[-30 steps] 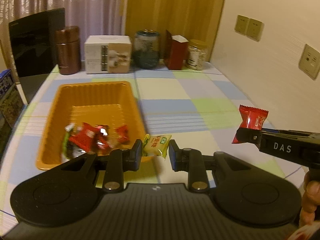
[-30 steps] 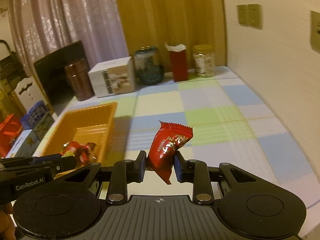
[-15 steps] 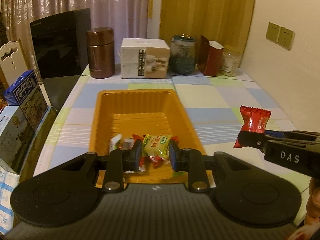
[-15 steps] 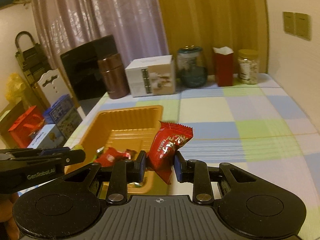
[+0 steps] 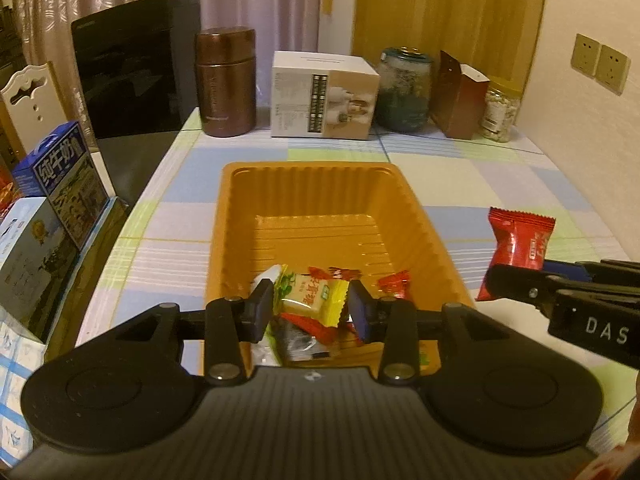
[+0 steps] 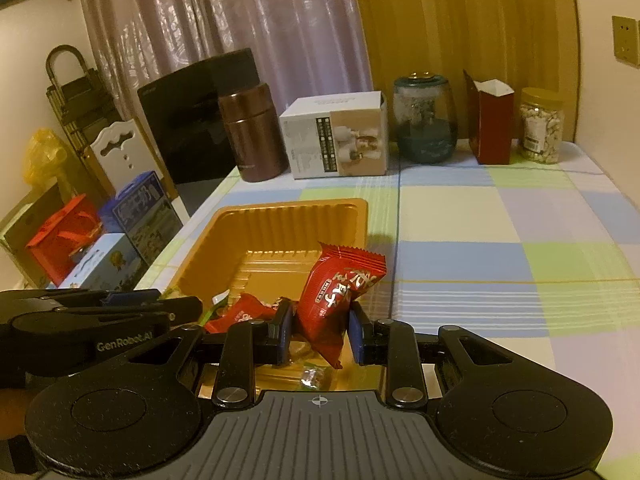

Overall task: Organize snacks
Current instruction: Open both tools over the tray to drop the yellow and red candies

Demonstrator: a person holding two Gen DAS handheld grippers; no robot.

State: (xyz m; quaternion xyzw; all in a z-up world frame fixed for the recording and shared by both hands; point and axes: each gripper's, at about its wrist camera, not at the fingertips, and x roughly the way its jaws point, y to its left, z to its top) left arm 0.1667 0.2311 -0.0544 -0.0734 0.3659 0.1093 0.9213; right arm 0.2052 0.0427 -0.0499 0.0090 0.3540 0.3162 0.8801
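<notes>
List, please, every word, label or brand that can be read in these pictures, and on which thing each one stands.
"DAS": on the side of the right gripper.
"GenRobot.AI": on the side of the left gripper.
"纯牛奶": on the blue milk carton.
Yellow snack packet, red snack packet, white box: printed text too blurred to read.

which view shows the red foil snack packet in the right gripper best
The right wrist view: the red foil snack packet sits front-on between the right gripper's pads. The left wrist view shows it small, at the frame's right edge.
</notes>
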